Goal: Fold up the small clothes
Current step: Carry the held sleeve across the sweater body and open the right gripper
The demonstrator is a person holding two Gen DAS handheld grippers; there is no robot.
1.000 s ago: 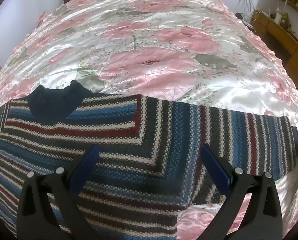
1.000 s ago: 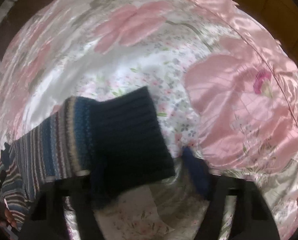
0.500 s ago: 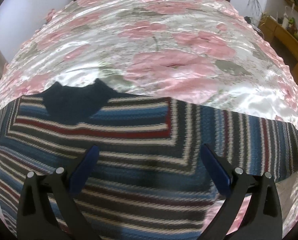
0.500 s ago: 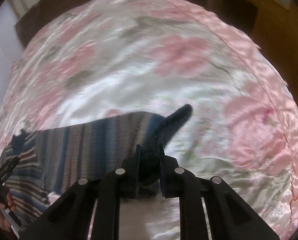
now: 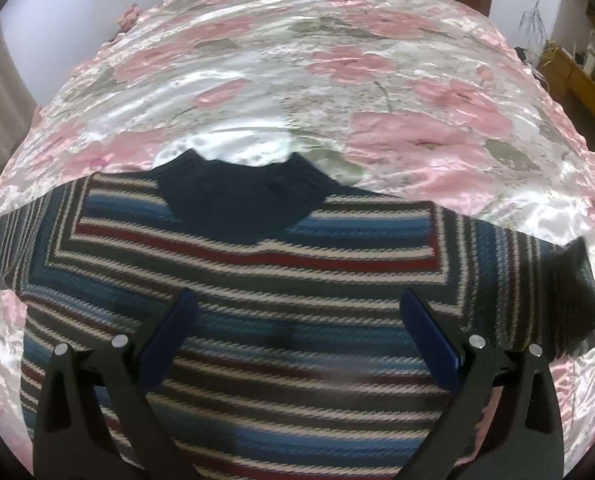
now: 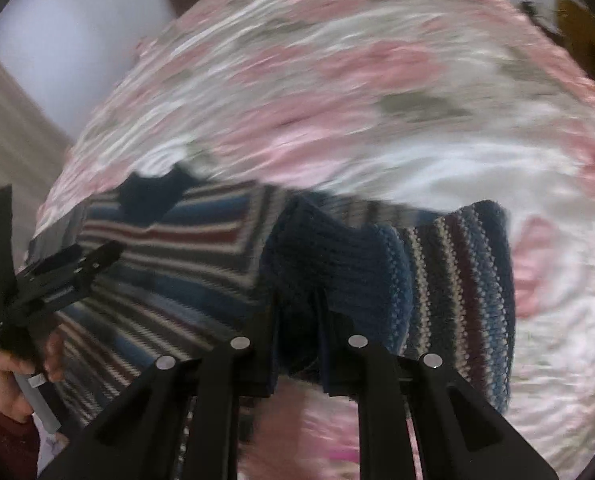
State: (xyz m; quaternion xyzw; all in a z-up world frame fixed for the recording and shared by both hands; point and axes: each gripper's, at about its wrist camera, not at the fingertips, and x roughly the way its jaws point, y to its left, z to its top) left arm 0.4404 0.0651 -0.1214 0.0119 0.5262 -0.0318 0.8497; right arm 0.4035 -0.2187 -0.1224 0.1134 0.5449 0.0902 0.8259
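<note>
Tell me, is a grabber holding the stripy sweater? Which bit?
Yes. The right gripper has its jaws shut on the striped sweater by its dark navy sleeve cuff. The left gripper is open, holding nothing.

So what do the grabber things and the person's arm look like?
Each gripper is black plastic with round silver screws. The left gripper has two dark blue finger pads; the right gripper has dark pads too. The hand on the left one shows a dark red sleeve.
</note>
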